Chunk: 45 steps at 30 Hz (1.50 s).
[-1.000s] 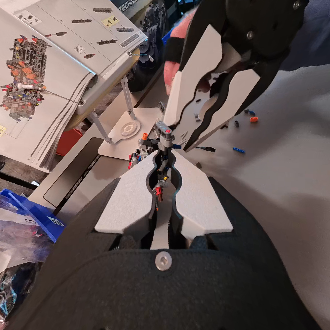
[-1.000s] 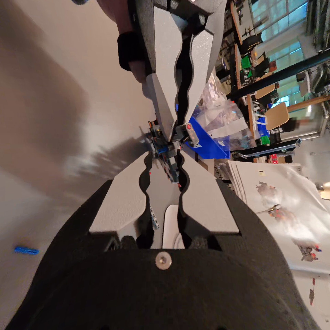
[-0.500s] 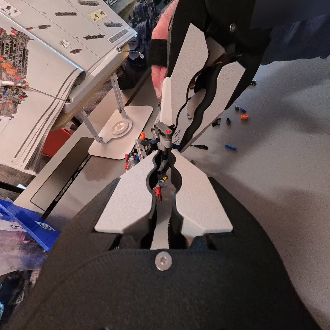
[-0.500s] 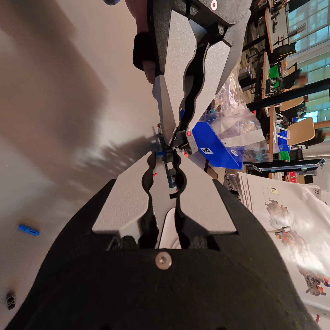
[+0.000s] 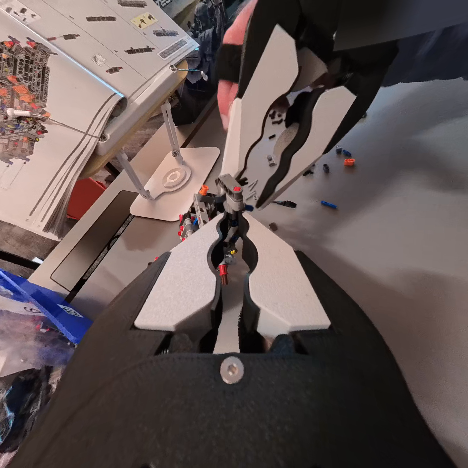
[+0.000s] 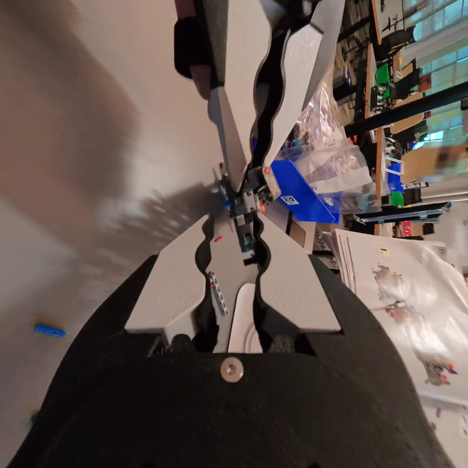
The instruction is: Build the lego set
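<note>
In the left wrist view, our left gripper pinches the small lego assembly at frame centre, its fingers pressed onto the grey stem. Our right gripper reaches down from the upper right with its jaws spread, the tips just beside the grey piece on top. We judge the build is at an early stage: only this small cluster is joined, while loose pieces lie scattered on the table at the right, and the manual at upper left pictures a far larger model. The right wrist view adds the plastic bags and blue bin behind the assembly, plus a blue pin at lower left.
</note>
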Motion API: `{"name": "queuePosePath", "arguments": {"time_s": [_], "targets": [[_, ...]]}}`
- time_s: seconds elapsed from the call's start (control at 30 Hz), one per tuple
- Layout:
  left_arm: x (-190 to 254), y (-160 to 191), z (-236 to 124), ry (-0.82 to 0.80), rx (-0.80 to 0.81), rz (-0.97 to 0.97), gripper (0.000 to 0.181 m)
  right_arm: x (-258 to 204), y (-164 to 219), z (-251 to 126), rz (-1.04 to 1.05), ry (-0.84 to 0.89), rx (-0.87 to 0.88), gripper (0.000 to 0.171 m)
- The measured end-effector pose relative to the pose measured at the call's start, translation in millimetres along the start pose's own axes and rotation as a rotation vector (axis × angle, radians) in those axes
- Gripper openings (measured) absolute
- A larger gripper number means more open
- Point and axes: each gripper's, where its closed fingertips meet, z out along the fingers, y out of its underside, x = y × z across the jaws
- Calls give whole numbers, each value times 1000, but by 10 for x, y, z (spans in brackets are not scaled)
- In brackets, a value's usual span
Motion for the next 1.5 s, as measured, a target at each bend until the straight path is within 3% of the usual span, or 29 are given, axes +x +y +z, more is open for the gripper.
{"name": "queuePosePath", "arguments": {"time_s": [0.03, 0.23, 0.33, 0.43, 0.57, 0.77, 0.93, 1.27, 1.5], "targets": [[24, 12, -16, -1, -3, 7, 5, -33, -16, -49, 1, 15, 4, 30], [295, 112, -96, -21, -23, 67, 5, -215, -126, -633, 162, 9, 159, 25], [510, 208, -89, -42, -50, 121, 5, -110, 93, -650, 318, 16, 147, 18], [716, 316, -75, -59, -75, 157, 5, 10, 251, -413, 431, -33, 120, 13], [955, 470, -67, -66, -108, 135, 5, 162, 229, 164, 406, -137, 110, 10], [1179, 714, -37, -91, -161, 99, 6, 250, 442, 1307, 310, -320, 76, 10], [1279, 792, 5, -70, -157, 72, 5, 248, 529, 1923, 199, -415, 47, 13], [1316, 890, 62, -29, -159, 46, 5, 152, 677, 2312, 74, -595, 11, 16], [1309, 937, 68, -24, -159, 21, 5, 107, 646, 2349, 146, -690, 68, 3]]}}
